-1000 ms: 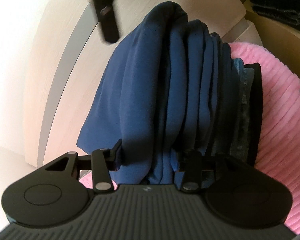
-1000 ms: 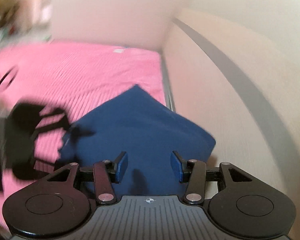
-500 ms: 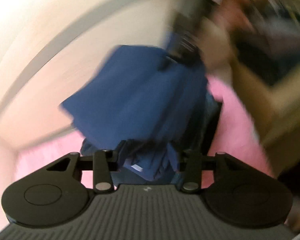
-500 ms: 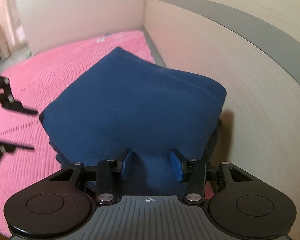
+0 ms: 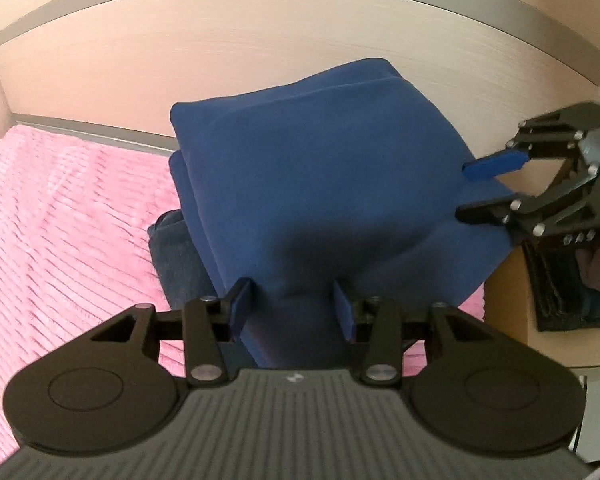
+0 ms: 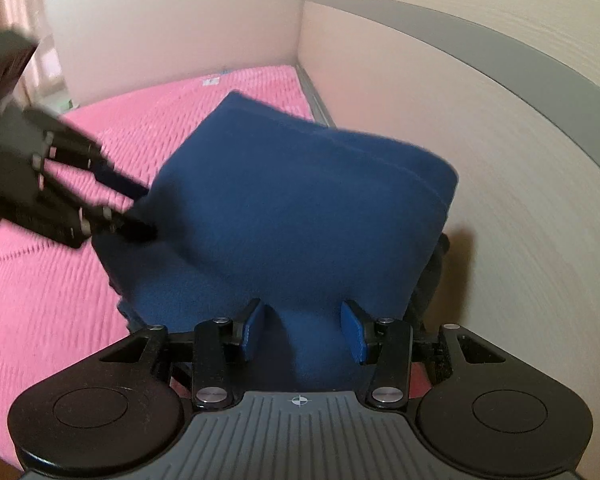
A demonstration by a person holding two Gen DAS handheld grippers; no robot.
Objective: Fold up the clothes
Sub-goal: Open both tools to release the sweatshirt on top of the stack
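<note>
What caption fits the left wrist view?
Both grippers, left and right, clamp a folded blue garment over a pink bedspread.

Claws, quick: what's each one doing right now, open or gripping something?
Left claw: shut on the blue garment.
Right claw: shut on the blue garment, at another edge.

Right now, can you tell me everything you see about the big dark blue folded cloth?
The dark blue folded cloth looks soft and fleecy, folded into a thick bundle of layers with stacked edges showing down one side. It sits over the pink ribbed bedspread, beside the pale wooden headboard. The left gripper and the right gripper each pinch one edge. Something darker lies underneath.
</note>
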